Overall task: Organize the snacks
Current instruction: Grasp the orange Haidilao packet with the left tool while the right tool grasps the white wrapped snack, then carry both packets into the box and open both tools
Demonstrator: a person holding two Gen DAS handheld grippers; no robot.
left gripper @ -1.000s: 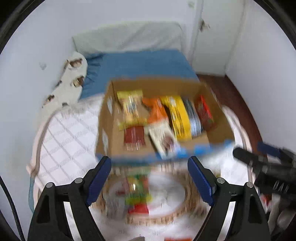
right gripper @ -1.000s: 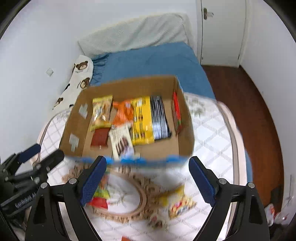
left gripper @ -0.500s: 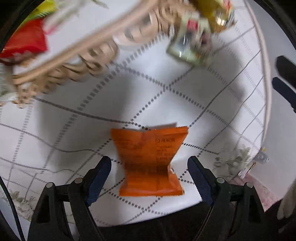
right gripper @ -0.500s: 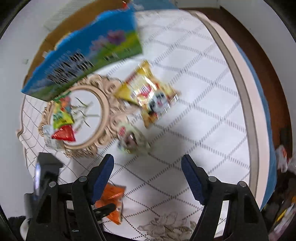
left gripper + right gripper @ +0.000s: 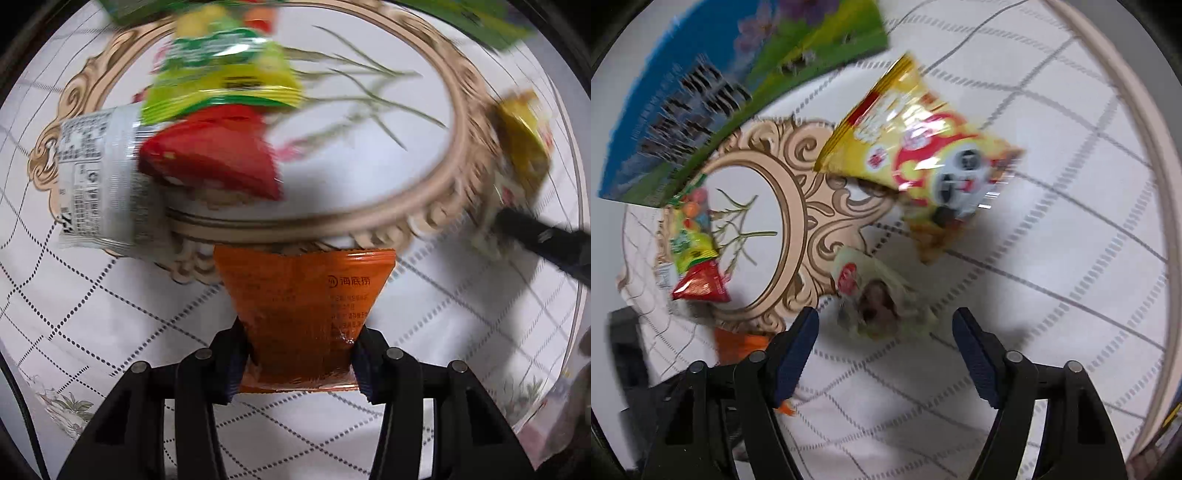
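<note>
The left claw (image 5: 299, 360) is closed on the orange snack packet (image 5: 303, 306), its two blue-padded fingers (image 5: 231, 363) pinching the packet's lower half from either side. The packet's top edge reaches up to the ornate beige frame pattern (image 5: 439, 192) printed on the white, grid-lined surface (image 5: 92, 314). To both sides of this claw the cloth lies bare, with a flower print near the lower left edge. Beyond the packet, inside the printed oval, a red snack packet (image 5: 210, 158) lies over a silver-white packet (image 5: 99, 181), with a green and yellow packet (image 5: 221, 74) just behind them; these are blurred. At the right rim of the oval sits a small yellow-topped packet (image 5: 521, 155), and a dark finger of the other claw pokes in just below it.

The right claw (image 5: 884, 350) is wide open and holds nothing, tilted down toward the surface. Between and just ahead of its fingertips lies a pale green-white snack packet (image 5: 879, 295), touching neither pad as far as the blur allows. Past it, a large yellow packet with a panda face (image 5: 923, 158) lies aslant, one corner over the frame pattern. To the right of these the surface (image 5: 1071, 258) is open grid cloth out to its curved beige rim (image 5: 1152, 147). Far left, the box wall printed in blue and green (image 5: 720, 85) stands at the edge of the oval, and the red and green packets show below it. The orange packet peeks out behind the right claw's left finger.
</note>
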